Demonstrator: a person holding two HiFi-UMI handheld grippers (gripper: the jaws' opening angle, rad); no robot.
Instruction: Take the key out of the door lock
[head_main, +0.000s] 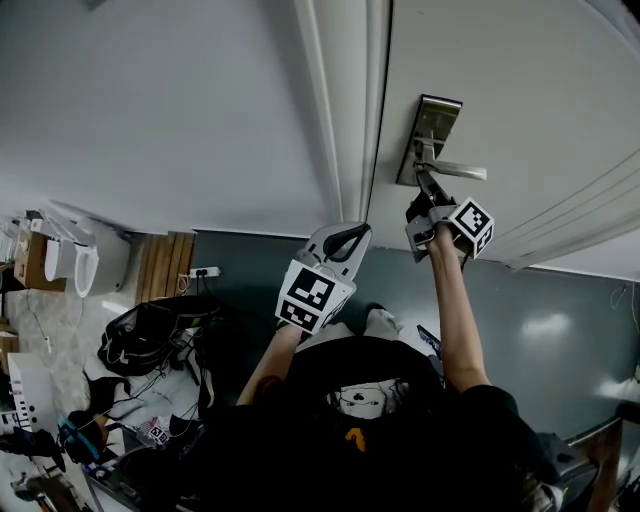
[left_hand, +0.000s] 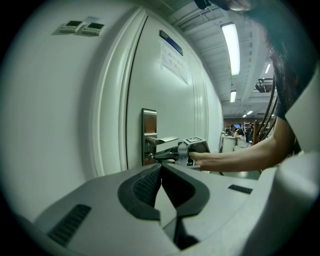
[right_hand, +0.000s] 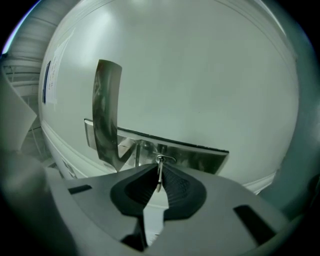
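Key (right_hand: 159, 175) thin, silvery, edge-on, clamped in right gripper (right_hand: 159, 167) at lock plate (right_hand: 192, 159).

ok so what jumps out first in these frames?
The right gripper is up at the silver lock plate on the white door, its jaws closed on the key, which sits in the lock just below the lever handle. The left gripper hangs lower, off the door, jaws together with nothing between them.
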